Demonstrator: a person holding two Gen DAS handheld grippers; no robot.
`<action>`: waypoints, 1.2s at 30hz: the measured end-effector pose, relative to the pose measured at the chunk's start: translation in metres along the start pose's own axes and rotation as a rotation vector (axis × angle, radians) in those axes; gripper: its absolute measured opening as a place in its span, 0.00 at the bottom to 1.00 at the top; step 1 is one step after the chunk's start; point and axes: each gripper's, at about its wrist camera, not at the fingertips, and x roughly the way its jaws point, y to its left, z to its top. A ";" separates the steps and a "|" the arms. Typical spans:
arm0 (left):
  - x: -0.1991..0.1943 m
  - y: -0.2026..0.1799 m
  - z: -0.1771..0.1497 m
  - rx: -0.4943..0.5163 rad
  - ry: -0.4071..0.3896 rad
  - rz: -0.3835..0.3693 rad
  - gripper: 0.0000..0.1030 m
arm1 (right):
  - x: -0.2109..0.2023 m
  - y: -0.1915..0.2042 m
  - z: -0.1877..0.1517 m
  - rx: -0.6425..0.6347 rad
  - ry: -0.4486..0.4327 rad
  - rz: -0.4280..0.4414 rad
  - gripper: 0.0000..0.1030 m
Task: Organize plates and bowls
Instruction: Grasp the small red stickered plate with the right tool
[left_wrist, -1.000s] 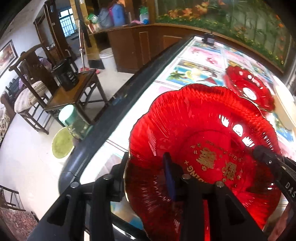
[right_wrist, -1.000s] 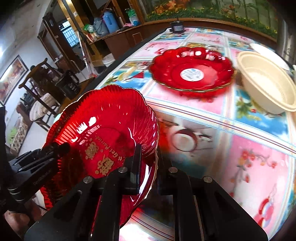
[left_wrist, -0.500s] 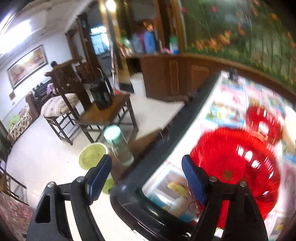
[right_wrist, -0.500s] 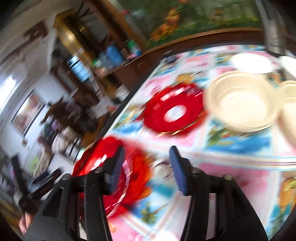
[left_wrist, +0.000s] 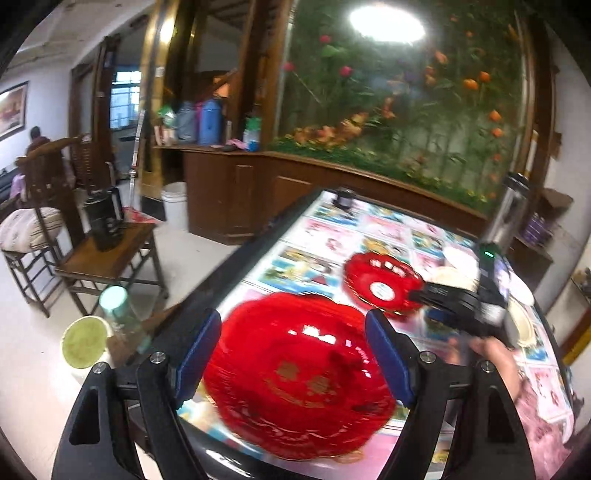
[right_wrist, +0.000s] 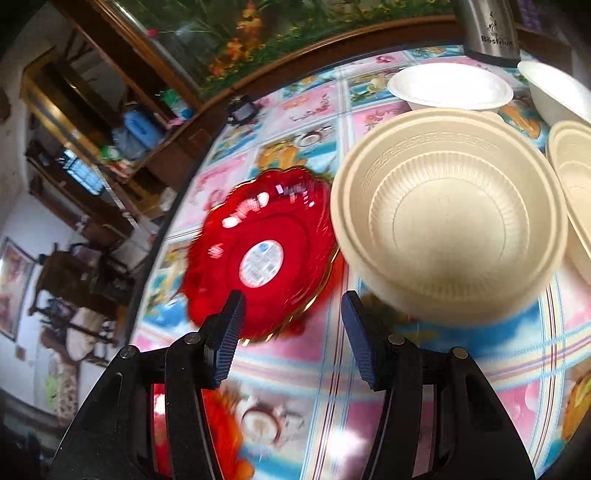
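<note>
On table (right_wrist: 325, 354) | cream bowl (right_wrist: 448, 229) empty | red plate (right_wrist: 262, 254) labelled

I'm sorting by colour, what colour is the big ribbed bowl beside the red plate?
Cream: the ribbed bowl shows best in the right wrist view.

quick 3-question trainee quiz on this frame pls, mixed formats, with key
1. True or false: the left gripper is clamped on the near red plate.
2. Which dish lies right beside the stickered red plate on the table?
A. cream bowl
B. white bowl
C. glass cup
3. Fill in: the right gripper has its jaws ____, with nothing between them.

Key: 1 false, its jaws stand apart above the plate. 2 A. 3 open.
</note>
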 end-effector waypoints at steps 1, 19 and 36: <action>0.003 -0.001 0.000 0.003 0.009 -0.011 0.78 | 0.005 0.000 0.002 0.004 0.006 -0.017 0.53; 0.000 -0.022 -0.008 0.019 0.062 -0.076 0.78 | -0.002 -0.025 -0.015 -0.018 0.098 0.016 0.12; 0.051 -0.132 -0.037 0.166 0.356 -0.223 0.78 | -0.130 -0.167 -0.063 0.037 0.043 -0.070 0.07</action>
